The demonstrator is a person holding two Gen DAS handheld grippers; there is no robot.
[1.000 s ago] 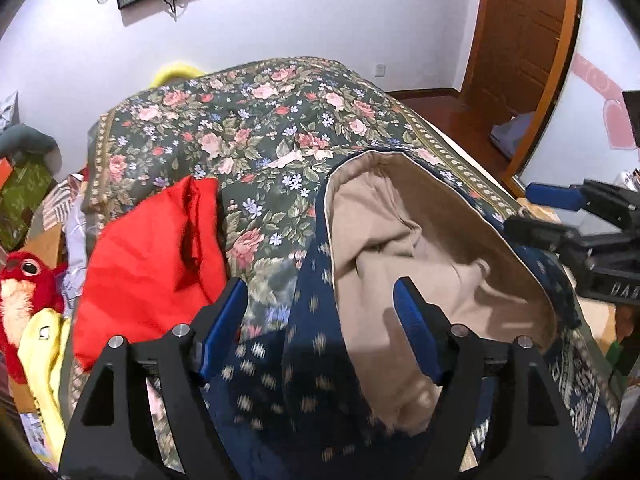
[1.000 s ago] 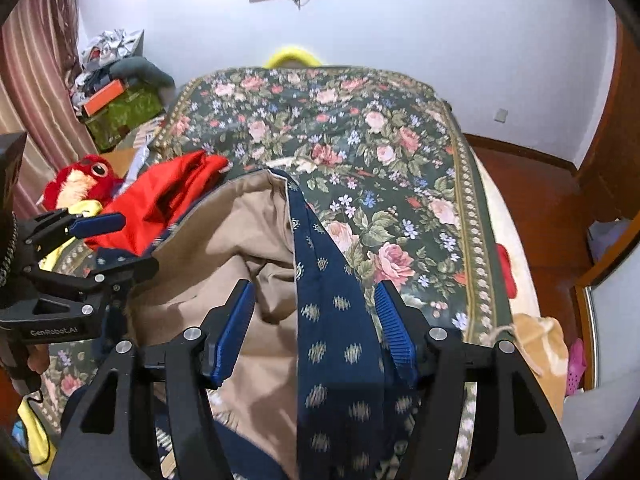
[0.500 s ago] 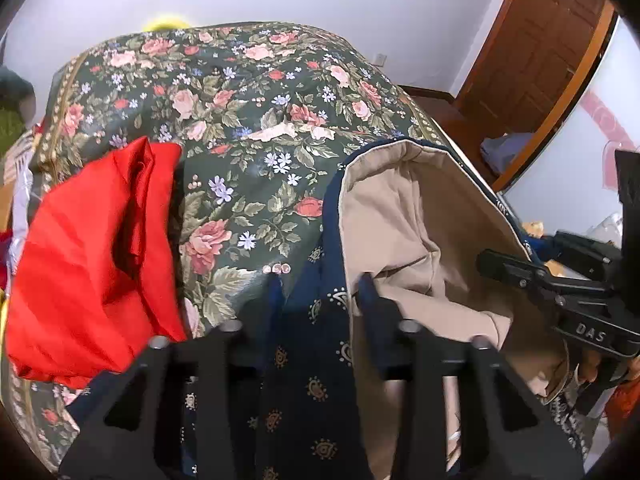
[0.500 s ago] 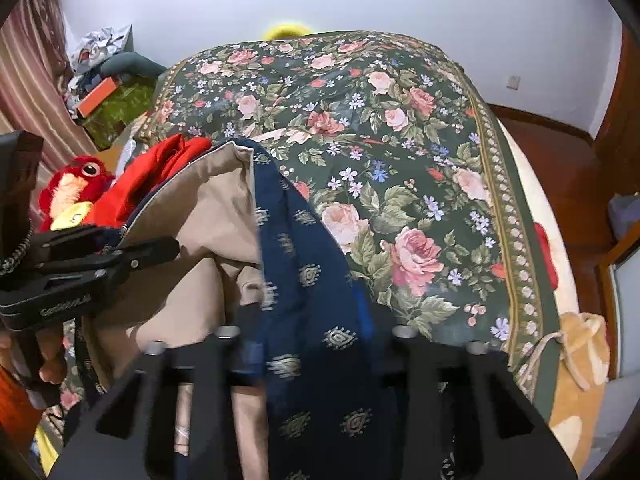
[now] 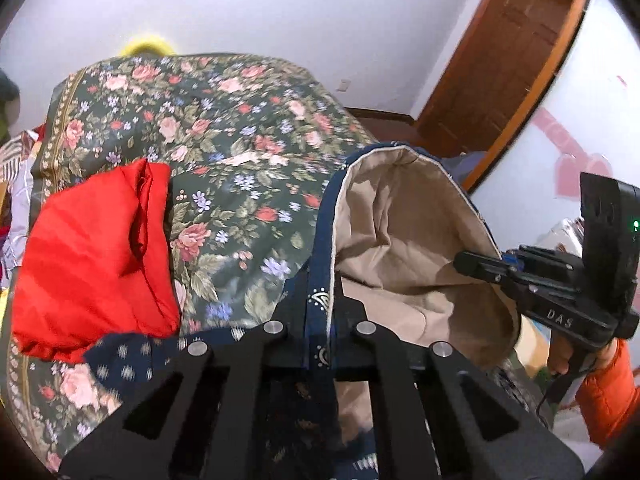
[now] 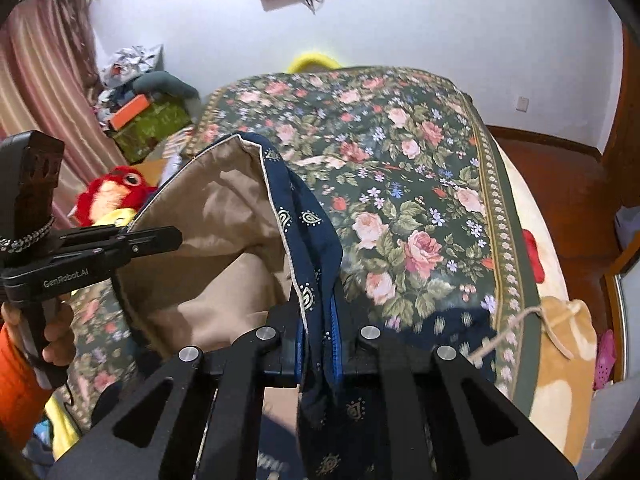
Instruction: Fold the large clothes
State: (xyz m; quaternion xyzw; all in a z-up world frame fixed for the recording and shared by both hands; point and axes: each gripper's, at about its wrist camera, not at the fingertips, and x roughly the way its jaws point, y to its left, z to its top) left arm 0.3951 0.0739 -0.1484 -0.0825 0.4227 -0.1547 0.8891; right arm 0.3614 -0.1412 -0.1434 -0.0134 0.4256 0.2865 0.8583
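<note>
Two fisheye cameras are in use, one mounted on each handheld gripper, each looking forward and steeply down along its own jaws. The left wrist view sits very close over the navy garment (image 5: 320, 240), facing up the bed (image 5: 224, 152) toward the white far wall, with the wooden door (image 5: 500, 64) at its right. The right wrist view looks the same way from a position further right, curtain (image 6: 44, 92) at its left edge. Both share the floral bedspread, the garment's tan lining and the far wall. Each camera catches the other gripper: right gripper (image 5: 476, 264) in the left view, left gripper (image 6: 168, 238) in the right.
</note>
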